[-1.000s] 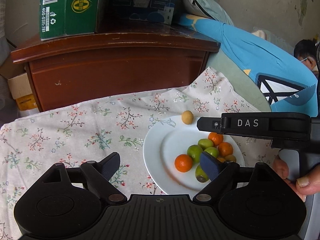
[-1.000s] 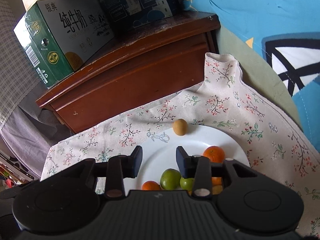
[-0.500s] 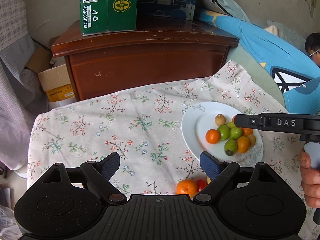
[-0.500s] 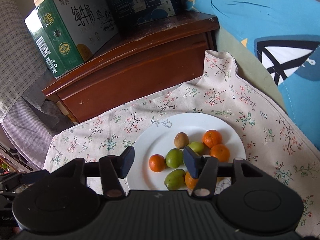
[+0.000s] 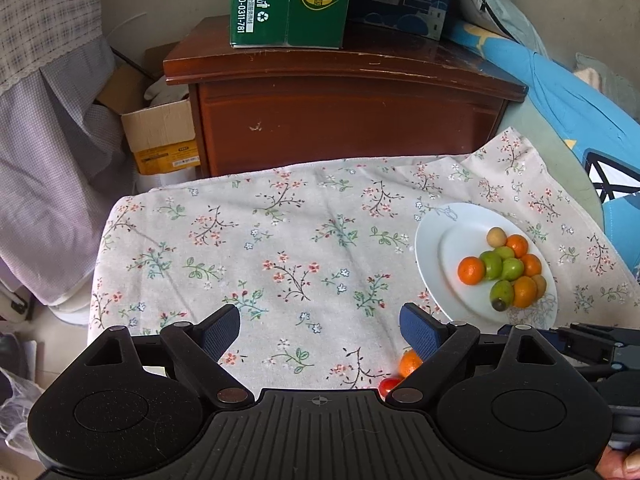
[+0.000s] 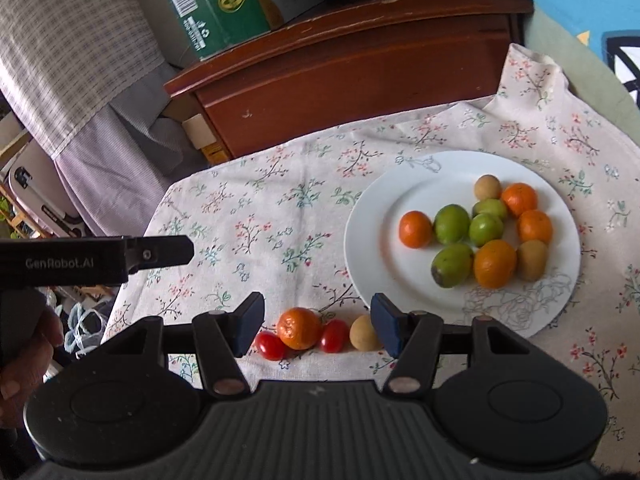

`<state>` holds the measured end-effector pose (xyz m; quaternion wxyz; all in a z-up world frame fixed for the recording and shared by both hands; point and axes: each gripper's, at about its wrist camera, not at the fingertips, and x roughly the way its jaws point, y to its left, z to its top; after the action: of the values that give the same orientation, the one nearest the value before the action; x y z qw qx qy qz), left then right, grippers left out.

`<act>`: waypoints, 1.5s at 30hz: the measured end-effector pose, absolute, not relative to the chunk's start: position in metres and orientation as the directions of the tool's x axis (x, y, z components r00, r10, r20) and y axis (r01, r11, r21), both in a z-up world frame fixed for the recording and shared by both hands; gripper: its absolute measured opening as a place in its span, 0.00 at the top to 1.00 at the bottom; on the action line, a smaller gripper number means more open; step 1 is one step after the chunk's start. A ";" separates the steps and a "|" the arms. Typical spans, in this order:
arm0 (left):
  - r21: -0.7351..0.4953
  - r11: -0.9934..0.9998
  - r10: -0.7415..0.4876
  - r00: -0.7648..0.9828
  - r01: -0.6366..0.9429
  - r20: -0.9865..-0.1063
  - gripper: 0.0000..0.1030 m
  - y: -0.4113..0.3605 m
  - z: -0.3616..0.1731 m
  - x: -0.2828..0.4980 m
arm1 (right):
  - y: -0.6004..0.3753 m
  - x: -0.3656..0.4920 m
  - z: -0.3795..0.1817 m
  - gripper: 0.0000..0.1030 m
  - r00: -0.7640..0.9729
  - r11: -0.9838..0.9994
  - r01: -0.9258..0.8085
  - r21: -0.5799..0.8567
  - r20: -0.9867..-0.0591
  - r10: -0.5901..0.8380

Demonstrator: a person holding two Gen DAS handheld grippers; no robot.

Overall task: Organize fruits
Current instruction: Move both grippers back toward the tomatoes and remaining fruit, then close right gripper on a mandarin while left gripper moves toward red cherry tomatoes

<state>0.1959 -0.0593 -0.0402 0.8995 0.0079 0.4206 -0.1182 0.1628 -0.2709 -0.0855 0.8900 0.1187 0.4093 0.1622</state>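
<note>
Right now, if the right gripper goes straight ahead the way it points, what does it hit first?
Probably the loose orange on the tablecloth, lying between the right gripper's open fingers with two cherry tomatoes; depth is unclear.

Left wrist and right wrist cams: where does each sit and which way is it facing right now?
Left wrist: on the left hand-held gripper, open, looking across the tablecloth to the cabinet; plate at right.
Right wrist: on the right hand-held gripper, open above loose fruit: an orange, two tomatoes; a hand at left.
Shared: plate, cabinet, green box, orange.
</note>
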 end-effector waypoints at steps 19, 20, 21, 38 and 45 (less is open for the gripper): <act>-0.026 0.982 -0.138 0.615 0.188 -0.776 0.14 -0.051 -0.047 0.194 | -0.234 0.171 -0.113 0.64 0.590 0.929 -0.281 0.242 -0.720 0.366; -0.022 0.981 -0.137 0.615 0.191 -0.776 0.14 -0.052 -0.047 0.194 | -0.234 0.171 -0.113 0.64 0.592 0.930 -0.281 0.238 -0.720 0.363; -0.018 0.981 -0.136 0.615 0.193 -0.777 0.14 -0.052 -0.048 0.194 | -0.233 0.172 -0.114 0.64 0.592 0.930 -0.282 0.235 -0.720 0.362; 0.012 0.973 -0.133 0.598 0.232 -0.790 0.14 -0.054 -0.062 0.190 | -0.246 0.168 -0.108 0.83 0.579 0.920 -0.282 0.273 -0.716 0.390; 0.023 0.970 -0.128 0.591 0.241 -0.797 0.14 -0.054 -0.067 0.188 | -0.240 0.173 -0.111 0.69 0.592 0.927 -0.271 0.261 -0.713 0.374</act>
<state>0.1884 -0.0544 -0.0665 0.8896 0.0642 0.4403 -0.1035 0.1727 -0.2395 -0.1110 0.8901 0.0627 0.4134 0.1812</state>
